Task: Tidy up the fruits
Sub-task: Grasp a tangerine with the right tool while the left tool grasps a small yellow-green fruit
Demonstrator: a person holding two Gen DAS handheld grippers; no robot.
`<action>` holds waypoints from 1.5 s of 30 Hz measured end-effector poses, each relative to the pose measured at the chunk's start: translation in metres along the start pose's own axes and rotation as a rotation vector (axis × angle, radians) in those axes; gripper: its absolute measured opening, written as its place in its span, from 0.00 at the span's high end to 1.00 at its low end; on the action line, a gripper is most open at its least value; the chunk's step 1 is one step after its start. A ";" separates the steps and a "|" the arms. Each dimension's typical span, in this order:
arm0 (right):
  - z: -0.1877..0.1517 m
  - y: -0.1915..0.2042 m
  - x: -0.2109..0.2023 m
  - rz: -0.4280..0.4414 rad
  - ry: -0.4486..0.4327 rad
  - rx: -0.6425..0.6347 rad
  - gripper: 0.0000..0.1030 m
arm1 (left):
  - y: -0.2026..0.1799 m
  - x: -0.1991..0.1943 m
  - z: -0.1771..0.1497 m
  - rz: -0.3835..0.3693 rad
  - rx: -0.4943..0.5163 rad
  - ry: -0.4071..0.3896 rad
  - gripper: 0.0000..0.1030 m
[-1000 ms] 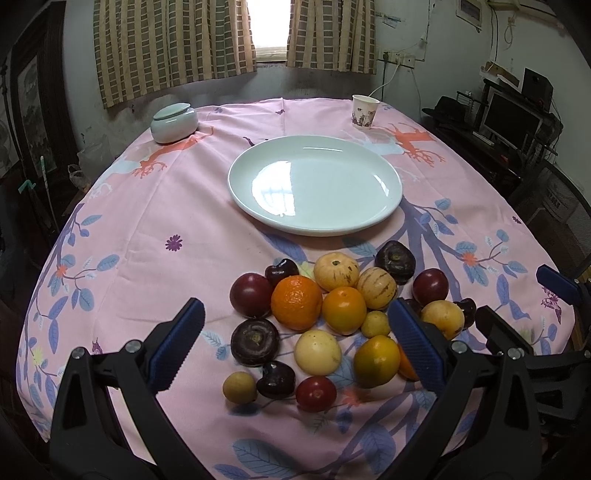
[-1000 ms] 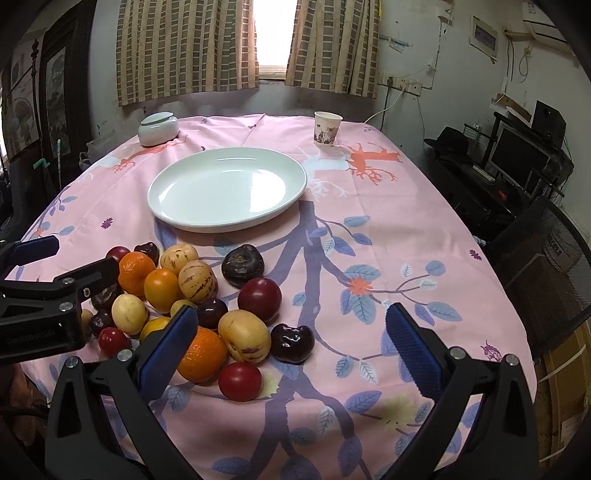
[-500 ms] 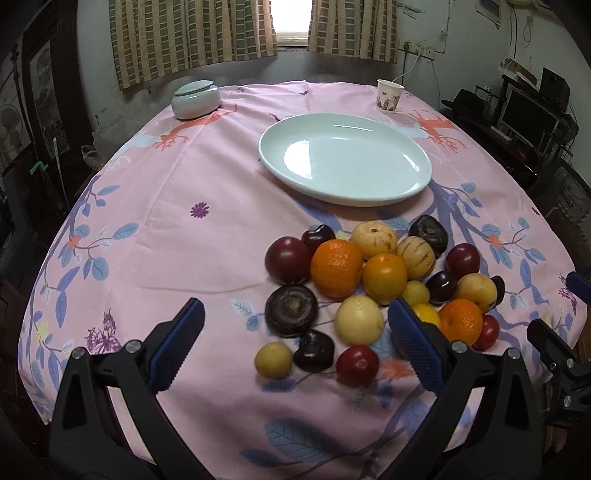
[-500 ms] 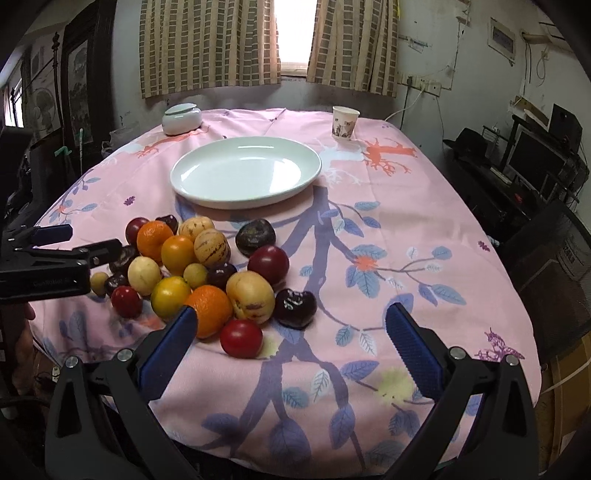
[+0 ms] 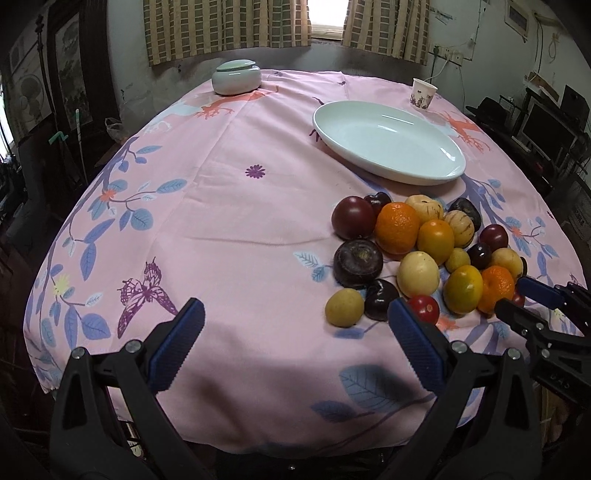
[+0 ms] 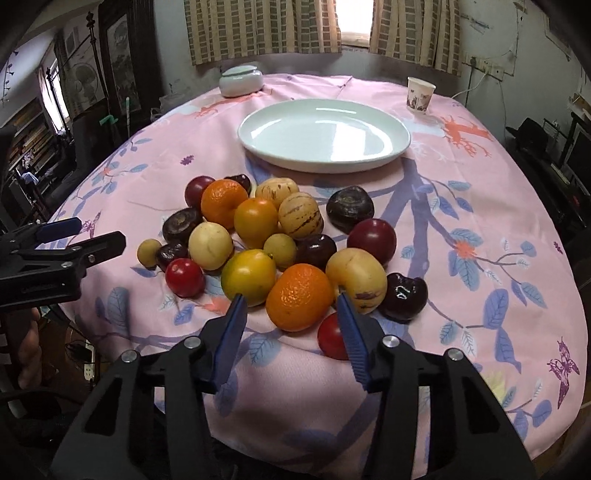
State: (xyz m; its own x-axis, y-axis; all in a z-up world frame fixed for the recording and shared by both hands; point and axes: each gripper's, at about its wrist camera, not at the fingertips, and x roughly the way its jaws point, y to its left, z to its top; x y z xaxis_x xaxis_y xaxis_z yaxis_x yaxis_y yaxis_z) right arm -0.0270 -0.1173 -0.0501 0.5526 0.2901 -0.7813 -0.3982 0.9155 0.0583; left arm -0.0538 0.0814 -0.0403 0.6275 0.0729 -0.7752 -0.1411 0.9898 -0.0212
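The fruit pile (image 6: 280,236) lies just ahead of the right claw (image 6: 291,310), the plate (image 6: 325,134) behind it, the cup (image 6: 420,95) farther right.

Pink tablecloth (image 6: 461,177) with blue leaves; white plate (image 6: 325,134); orange mandarin (image 6: 300,297); striped beige curtains (image 6: 264,29).

I can read hardly anything here. The dark cherry-like fruit (image 6: 403,296) near the right of the pile carries pale marks that look like "02", uncertain. Faint embossed characters on the right gripper (image 5: 515,300) stay illegible to me.
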 end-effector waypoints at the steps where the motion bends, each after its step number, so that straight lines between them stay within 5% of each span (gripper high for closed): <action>1: 0.000 0.001 0.001 -0.007 0.005 -0.010 0.52 | 0.002 0.000 -0.001 -0.002 -0.005 0.000 0.02; 11: 0.016 0.015 0.032 -0.110 0.180 -0.234 0.57 | 0.005 0.000 -0.004 -0.022 0.014 -0.007 0.02; 23: -0.001 -0.012 -0.024 -0.016 0.023 -0.039 0.59 | -0.006 0.033 -0.005 0.034 0.085 0.084 0.02; 31: -0.011 -0.018 -0.022 0.067 0.017 0.033 0.59 | -0.010 0.055 -0.008 -0.097 0.070 0.093 0.04; 33: -0.010 -0.017 -0.023 0.082 0.014 0.032 0.59 | -0.014 0.055 -0.007 -0.127 0.081 0.077 0.12; 36: -0.010 -0.018 -0.020 0.088 0.025 0.041 0.59 | -0.025 0.050 -0.007 -0.163 0.113 0.068 0.40; 40: -0.010 -0.020 -0.016 0.097 0.037 0.057 0.59 | -0.030 0.046 -0.008 -0.206 0.132 0.073 0.65; 45: -0.009 -0.017 -0.017 0.107 0.031 0.057 0.59 | -0.024 0.044 -0.011 -0.230 0.119 0.084 0.72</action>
State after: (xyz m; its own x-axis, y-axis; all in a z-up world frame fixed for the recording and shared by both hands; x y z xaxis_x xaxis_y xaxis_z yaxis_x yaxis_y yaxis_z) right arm -0.0367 -0.1404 -0.0435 0.4863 0.3788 -0.7875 -0.4111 0.8944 0.1763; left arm -0.0311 0.0593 -0.0805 0.5665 -0.1609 -0.8082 0.0918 0.9870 -0.1322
